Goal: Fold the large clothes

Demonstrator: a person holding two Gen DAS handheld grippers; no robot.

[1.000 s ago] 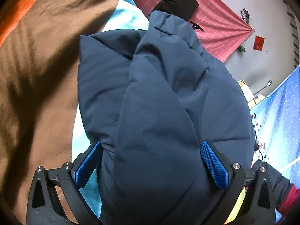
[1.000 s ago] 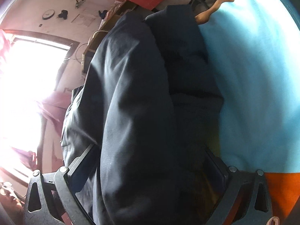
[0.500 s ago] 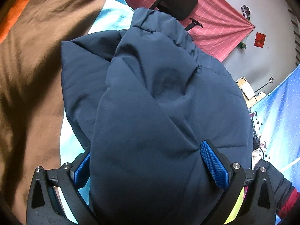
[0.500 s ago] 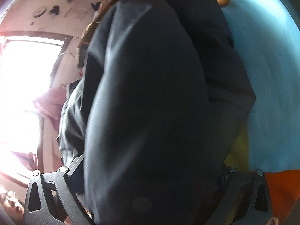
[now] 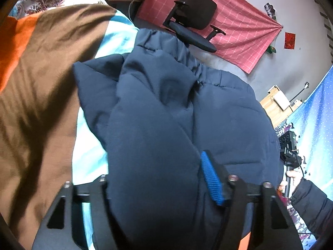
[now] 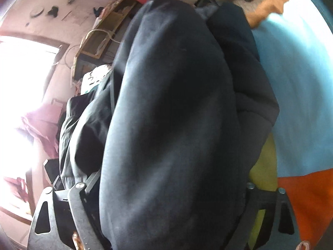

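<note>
Between both my tongs lies the navy padded jacket point(image 5: 166, 125), long axis running away from me; left tongs point(image 5: 158, 185) and right tongs point(image 6: 166, 189) are closing on its near fold, equally near.

The puffy navy jacket point(image 5: 166, 125) fills the way ahead of my left tongs point(image 5: 158, 179), bulging from 6 up to 12 o'clock. Open bed cover point(image 5: 41, 83) lies free from 8 to 11. An office chair point(image 5: 193, 18) blocks 12 to 1. At 4, a sleeved hand point(image 5: 295, 179) crowds the edge. From my right tongs point(image 6: 166, 187), free bedding sits at 2 to 3.
</note>
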